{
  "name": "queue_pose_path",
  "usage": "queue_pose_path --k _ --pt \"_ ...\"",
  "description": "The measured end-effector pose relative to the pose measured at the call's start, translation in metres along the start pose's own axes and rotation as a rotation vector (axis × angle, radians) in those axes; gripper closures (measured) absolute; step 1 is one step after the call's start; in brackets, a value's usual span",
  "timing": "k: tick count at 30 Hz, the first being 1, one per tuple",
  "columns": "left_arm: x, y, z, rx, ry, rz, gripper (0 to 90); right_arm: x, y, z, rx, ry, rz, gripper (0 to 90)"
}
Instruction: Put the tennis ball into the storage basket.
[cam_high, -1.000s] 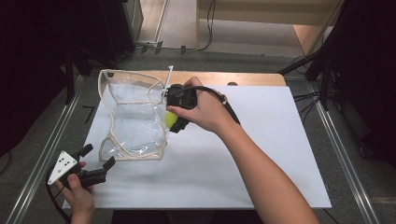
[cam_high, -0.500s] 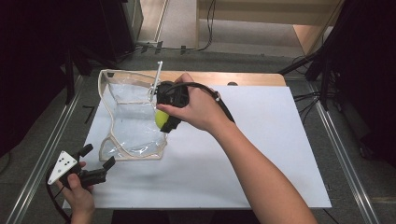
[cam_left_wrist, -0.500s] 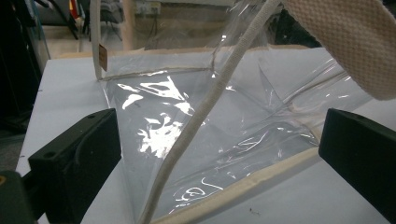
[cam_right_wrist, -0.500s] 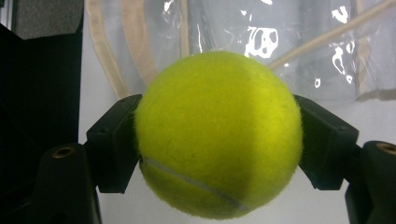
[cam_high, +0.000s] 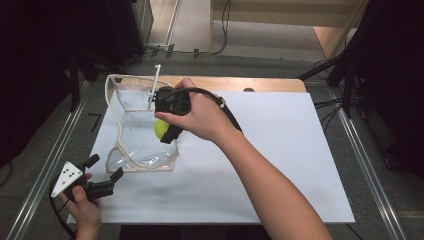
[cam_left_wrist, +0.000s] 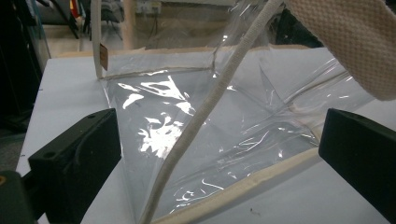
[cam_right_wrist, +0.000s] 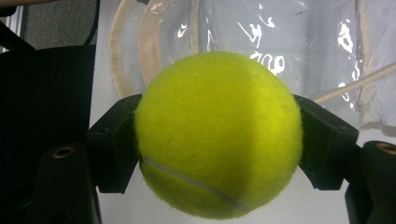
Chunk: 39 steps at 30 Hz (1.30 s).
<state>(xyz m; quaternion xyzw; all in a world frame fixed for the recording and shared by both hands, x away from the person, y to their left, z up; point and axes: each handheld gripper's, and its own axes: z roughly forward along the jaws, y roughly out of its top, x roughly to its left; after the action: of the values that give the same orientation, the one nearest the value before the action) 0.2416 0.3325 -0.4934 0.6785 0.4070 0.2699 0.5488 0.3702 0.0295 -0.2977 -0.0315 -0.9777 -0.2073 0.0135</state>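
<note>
The clear plastic bag (cam_high: 135, 125) lies left of centre on the white tabletop (cam_high: 280, 165), its long axis running up the frame. Over its right edge the right gripper (cam_high: 165, 131) pinches a yellow-green tennis ball (cam_right_wrist: 217, 135) between its jaws. At lower left, the left gripper (cam_high: 106, 170) has its jaws spread wide toward the bag, holding nothing.

High view looks down; both gripper views closely face the clear bag (cam_high: 141, 125)

Right tongs (cam_high: 167, 131) grip a tennis ball (cam_high: 160, 128) over the clear bag (cam_high: 131, 127); left tongs (cam_high: 107, 168) gape nearby
</note>
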Motion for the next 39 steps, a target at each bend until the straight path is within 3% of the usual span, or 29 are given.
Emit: queue_pose_path --k 28,39 --pt "0.001 0.000 0.000 -0.001 -0.002 -0.006 0.0 0.000 0.032 0.024 -0.003 0.017 -0.029 22.7" --pt "0.001 0.000 0.000 -0.001 -0.003 -0.008 0.0 0.000 0.036 0.035 0.035 0.017 -0.024 22.6"
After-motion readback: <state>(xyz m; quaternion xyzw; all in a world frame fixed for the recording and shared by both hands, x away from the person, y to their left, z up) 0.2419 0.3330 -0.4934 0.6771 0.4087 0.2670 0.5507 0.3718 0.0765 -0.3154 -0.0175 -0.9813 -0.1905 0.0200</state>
